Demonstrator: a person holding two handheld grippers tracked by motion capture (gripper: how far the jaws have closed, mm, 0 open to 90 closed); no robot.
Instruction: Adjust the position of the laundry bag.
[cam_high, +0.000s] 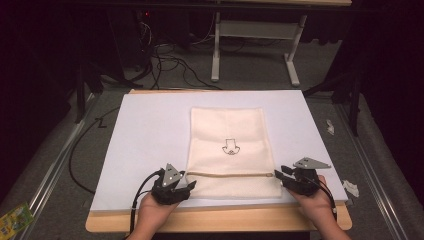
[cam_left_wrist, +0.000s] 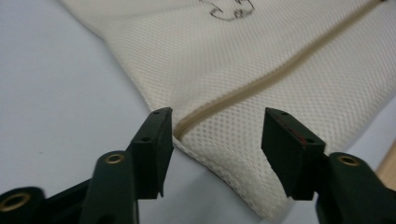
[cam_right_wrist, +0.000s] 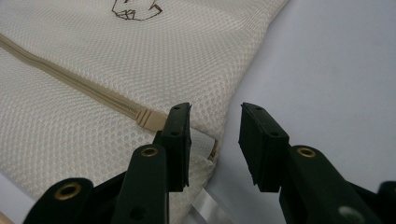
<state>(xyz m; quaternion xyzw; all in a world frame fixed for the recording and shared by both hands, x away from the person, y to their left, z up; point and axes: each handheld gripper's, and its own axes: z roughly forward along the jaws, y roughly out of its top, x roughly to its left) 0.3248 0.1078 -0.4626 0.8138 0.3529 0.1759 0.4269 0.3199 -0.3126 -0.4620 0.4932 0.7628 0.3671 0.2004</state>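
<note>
A cream mesh bag (cam_high: 227, 135) lies flat on the white board (cam_high: 145, 135), with a small black drawing on it and a tan zipper (cam_high: 230, 174) running across its near end. My left gripper (cam_high: 191, 185) sits at the zipper's left end. In the left gripper view its jaws (cam_left_wrist: 215, 140) stand open around the bag's corner (cam_left_wrist: 224, 60), where the zipper (cam_left_wrist: 261, 81) ends. My right gripper (cam_high: 278, 173) is at the zipper's right end. In the right gripper view it (cam_right_wrist: 215, 135) is open over the bag's edge (cam_right_wrist: 116, 60), one jaw above the zipper (cam_right_wrist: 70, 79) stop.
The board rests on a wooden table (cam_high: 220, 225), whose near edge lies between the person's hands. White table legs (cam_high: 255, 30) and cables (cam_high: 165, 60) are on the floor behind. A green packet (cam_high: 15, 217) lies at lower left, and paper scraps (cam_high: 350, 187) at right.
</note>
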